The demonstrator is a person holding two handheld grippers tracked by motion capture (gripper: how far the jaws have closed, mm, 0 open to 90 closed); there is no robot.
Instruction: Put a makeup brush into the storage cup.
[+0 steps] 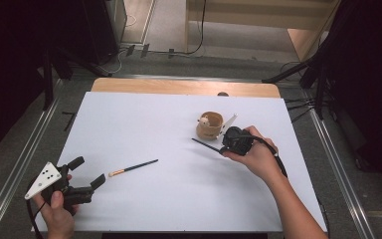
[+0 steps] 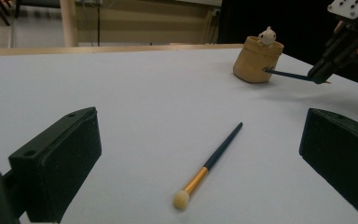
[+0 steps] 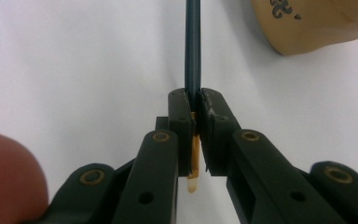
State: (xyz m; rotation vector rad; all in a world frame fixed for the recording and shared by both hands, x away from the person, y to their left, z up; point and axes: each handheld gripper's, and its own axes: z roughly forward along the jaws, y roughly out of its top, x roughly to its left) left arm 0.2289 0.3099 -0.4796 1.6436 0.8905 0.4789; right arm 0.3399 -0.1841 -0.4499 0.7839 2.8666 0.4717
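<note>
A smooth white tabletop (image 1: 144, 199) carries a round wooden cup (image 1: 209, 126). Beside it, the right gripper (image 1: 224, 148) has its fingers clenched on a slim dark brush (image 1: 205, 146). The left gripper (image 1: 87, 172), fingers released, flanks a second gold-ferruled brush (image 1: 132, 168).

Even overhead light, soft shadows on white table (image 1: 144, 129); dark surrounds (close foreground blurred).

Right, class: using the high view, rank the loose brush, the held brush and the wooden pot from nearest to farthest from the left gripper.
1. Loose brush, lying just right of the left gripper.
2. Held brush, right of centre, clamped in the right gripper.
3. Wooden pot, just behind the held brush.
</note>
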